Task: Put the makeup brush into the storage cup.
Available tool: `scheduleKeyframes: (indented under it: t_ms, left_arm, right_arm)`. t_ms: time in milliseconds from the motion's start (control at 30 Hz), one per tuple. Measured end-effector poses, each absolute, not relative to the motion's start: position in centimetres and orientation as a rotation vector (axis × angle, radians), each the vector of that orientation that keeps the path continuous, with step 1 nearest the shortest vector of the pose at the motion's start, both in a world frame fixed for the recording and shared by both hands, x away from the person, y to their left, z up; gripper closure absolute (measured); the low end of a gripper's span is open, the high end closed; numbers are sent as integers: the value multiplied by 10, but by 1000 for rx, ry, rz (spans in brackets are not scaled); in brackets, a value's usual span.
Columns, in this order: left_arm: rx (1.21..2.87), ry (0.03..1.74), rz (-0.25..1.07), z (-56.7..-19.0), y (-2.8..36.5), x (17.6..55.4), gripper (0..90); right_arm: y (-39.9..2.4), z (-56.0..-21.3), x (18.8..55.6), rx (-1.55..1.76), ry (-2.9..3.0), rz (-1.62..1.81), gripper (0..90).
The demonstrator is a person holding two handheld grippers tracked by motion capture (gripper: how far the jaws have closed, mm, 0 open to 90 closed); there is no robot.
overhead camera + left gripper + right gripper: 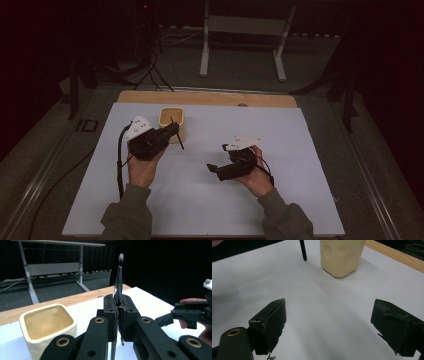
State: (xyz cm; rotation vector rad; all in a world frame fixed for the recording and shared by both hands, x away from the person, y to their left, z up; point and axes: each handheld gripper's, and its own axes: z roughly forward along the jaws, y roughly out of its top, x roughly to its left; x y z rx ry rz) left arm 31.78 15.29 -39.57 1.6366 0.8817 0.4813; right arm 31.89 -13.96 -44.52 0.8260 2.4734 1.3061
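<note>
My left gripper (pixel 173 130) is shut on a thin black makeup brush (pixel 179 141), held just right of a cream square cup (pixel 171 117). In the left gripper view the jaws (pixel 117 303) clamp the brush handle (pixel 118 282), and its soft tip (pixel 121 257) points up and away, with the cup (pixel 47 326) standing empty at the left. My right gripper (pixel 214 169) hovers over the middle of the white sheet, open, with nothing between its fingers (pixel 329 325). Ahead of it are the cup (pixel 340 256) and the brush's lower end (pixel 303 250).
A white sheet (pixel 210 210) covers the wooden tabletop (pixel 210 98). A white metal frame (pixel 245 30) and dark stands with cables (pixel 145 70) are on the floor beyond the table. Cables trail from both grippers.
</note>
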Motion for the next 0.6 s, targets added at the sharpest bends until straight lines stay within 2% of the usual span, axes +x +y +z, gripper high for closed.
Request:
scheduleKeyframes:
  t_ms: [600]
  left_arm:
    - [1624,882,537,-383,161,331,859]
  right_arm:
    - [-162,-451,310,876,2457,1334,137]
